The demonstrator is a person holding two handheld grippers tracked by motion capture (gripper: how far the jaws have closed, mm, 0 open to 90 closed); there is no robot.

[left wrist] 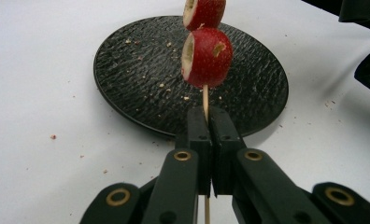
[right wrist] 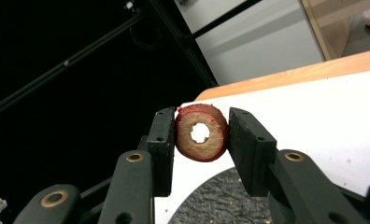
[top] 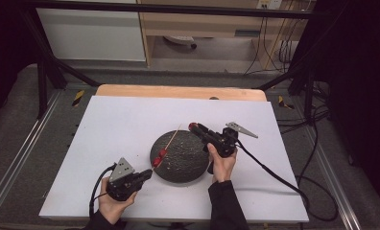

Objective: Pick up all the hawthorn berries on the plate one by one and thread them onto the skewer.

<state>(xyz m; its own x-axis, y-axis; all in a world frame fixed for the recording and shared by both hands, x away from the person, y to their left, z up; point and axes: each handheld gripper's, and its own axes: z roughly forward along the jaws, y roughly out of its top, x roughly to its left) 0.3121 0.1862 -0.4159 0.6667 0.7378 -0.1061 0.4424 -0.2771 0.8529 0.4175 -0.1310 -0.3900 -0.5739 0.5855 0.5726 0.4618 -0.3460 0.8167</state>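
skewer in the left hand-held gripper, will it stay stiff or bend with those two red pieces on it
The skewer looks thin and wooden, so it probably flexes a little and could snap if levered. The left hand-held gripper pinches only its low end, so the two red fruit pieces stacked above may make it sway or pivot.

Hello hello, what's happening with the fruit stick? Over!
Left gripper shut on skewer, two fruits on. Right gripper shut on cored fruit. Nothing between them.

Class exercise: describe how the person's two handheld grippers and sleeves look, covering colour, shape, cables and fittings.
Both the left gripper and right gripper are black, each with two flat-faced jaws on linked arms joined by brass-ringed pivots. A grey three-cornered plate tops each. A black cable trails from each. The sleeves are dark.
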